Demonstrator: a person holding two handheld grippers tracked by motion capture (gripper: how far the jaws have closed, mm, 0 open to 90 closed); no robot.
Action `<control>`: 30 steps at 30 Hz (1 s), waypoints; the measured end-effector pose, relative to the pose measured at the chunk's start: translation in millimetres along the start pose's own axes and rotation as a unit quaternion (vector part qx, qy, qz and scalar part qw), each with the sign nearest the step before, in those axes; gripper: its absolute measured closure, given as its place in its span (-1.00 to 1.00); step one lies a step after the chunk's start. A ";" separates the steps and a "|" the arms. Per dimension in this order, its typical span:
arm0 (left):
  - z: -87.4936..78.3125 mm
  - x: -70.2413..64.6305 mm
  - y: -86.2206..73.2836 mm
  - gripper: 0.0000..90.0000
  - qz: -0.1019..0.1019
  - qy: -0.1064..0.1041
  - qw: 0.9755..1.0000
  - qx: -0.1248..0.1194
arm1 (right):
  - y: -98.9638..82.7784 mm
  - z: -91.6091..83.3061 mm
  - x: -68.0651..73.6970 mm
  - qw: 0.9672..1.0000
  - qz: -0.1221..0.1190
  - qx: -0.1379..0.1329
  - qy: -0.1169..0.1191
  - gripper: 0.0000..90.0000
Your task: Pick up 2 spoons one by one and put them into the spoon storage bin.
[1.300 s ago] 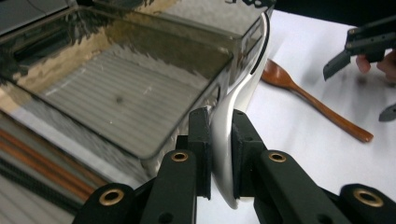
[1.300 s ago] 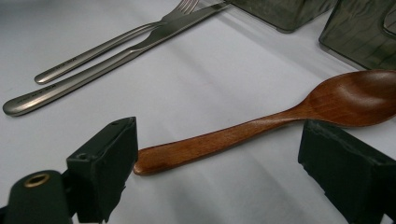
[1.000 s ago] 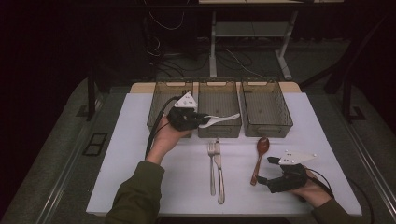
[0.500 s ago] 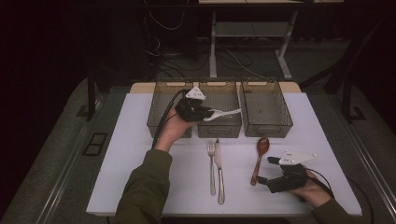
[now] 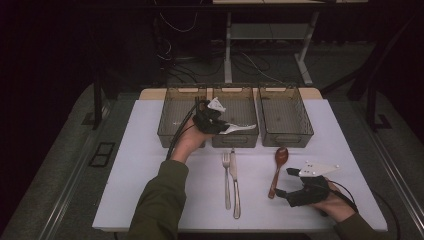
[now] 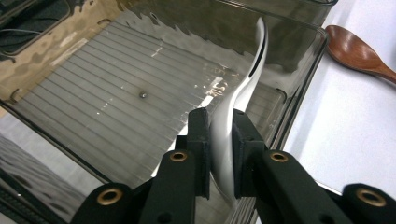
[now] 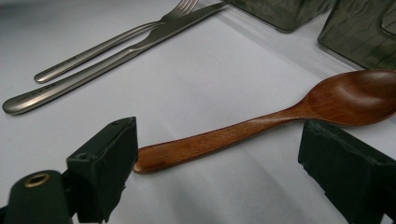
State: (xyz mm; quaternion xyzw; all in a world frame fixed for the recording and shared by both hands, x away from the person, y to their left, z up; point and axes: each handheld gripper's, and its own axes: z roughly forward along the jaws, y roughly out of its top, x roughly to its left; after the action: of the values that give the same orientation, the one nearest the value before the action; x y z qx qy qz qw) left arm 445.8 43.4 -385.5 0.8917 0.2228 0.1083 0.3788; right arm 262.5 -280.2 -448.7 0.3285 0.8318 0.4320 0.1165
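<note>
White desk point(image 5: 150, 165) carries three bins. My left gripper point(image 6: 218, 135) clamps a white spoon point(image 6: 243, 88) over the middle bin point(image 5: 235, 137). My right gripper point(image 7: 219, 172), fingers spread, straddles the wooden spoon point(image 7: 280, 116).

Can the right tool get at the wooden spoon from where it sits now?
Probably yes. The right tool is open and its jaws already sit on either side of the wooden spoon handle, with nothing between them. The fork and knife lie well aside.

The left gripper point(image 5: 220, 125) is raised forward, jaws clamped (sleeve outstretched); the right gripper point(image 5: 289, 184) rests low, jaws spread wide.
</note>
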 end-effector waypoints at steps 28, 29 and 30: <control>-47.8 -21.4 -11.1 -0.16 -0.048 -0.011 0.995 -0.088 | -0.4 -0.2 -0.6 1.000 -0.001 0.004 -0.005 -0.73; -50.2 -22.3 -12.8 -0.17 -0.051 -0.011 0.995 -0.089 | -0.5 -0.2 -1.0 1.000 0.000 0.004 -0.007 -0.74; -52.9 -23.6 -15.1 -0.19 -0.056 -0.013 0.994 -0.093 | -0.6 -0.2 -1.2 1.000 0.000 0.004 -0.007 -0.73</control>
State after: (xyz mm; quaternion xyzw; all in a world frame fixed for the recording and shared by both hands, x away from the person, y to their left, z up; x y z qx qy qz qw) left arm 401.2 74.5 -360.6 0.8399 0.2568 0.0953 0.4685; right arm 263.1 -281.3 -449.1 0.3322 0.8325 0.4267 0.1208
